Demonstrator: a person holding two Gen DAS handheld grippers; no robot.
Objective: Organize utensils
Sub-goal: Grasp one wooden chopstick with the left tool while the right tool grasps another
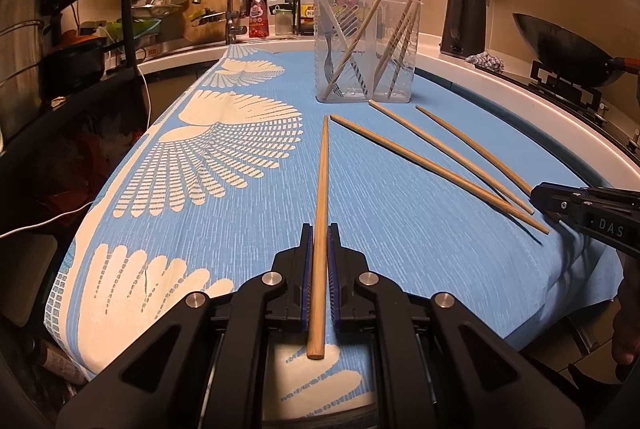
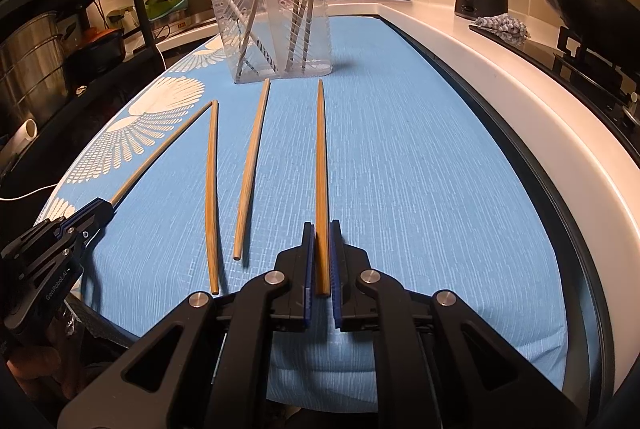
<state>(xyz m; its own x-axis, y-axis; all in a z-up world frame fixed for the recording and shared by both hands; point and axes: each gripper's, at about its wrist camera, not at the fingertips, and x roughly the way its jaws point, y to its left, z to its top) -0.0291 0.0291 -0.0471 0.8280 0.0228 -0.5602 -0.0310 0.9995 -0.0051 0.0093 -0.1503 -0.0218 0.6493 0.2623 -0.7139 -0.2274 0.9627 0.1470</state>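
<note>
The left gripper [image 1: 319, 233] clamped one chopstick [image 1: 321, 205]; the right gripper [image 2: 320, 229] apparently clamped another chopstick [image 2: 320, 165]. Two loose chopsticks [image 2: 250, 165] lay on the blue-clothed worktop [image 2: 400, 169].

I see open blue cloth [image 2: 420, 169] right of my grippers; ahead, two loose chopsticks [image 2: 250, 169] and the clear utensil holder [image 2: 280, 29] block the desk's middle.

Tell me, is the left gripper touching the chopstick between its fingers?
Touching: the left wrist view shows the left gripper with both pads against the chopstick.
</note>
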